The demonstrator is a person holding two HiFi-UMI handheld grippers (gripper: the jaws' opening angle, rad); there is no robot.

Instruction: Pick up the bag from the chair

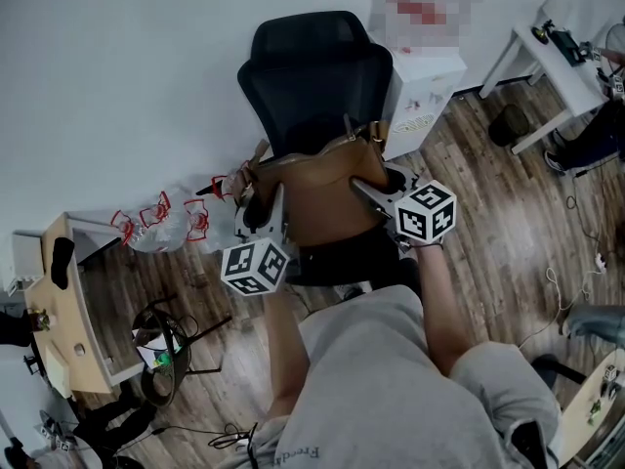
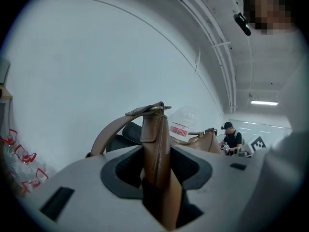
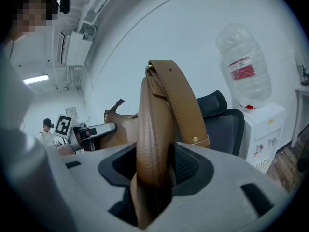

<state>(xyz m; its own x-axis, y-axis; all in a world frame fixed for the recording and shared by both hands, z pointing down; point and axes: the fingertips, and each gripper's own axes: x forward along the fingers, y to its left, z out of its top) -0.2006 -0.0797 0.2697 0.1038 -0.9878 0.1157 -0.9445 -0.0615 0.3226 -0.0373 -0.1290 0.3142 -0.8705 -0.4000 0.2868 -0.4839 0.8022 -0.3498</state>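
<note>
Left gripper [image 2: 157, 166] pinches bag [image 1: 327, 193] — tan leather

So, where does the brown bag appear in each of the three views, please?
Head view: the brown bag is at the picture's centre, in front of the black chair.
Left gripper view: lower centre, its strap end clamped in the left claw.
Right gripper view: lower centre, its strap clamped in the right claw.
Shared landmark: the black chair, behind the bag in every view.
</note>
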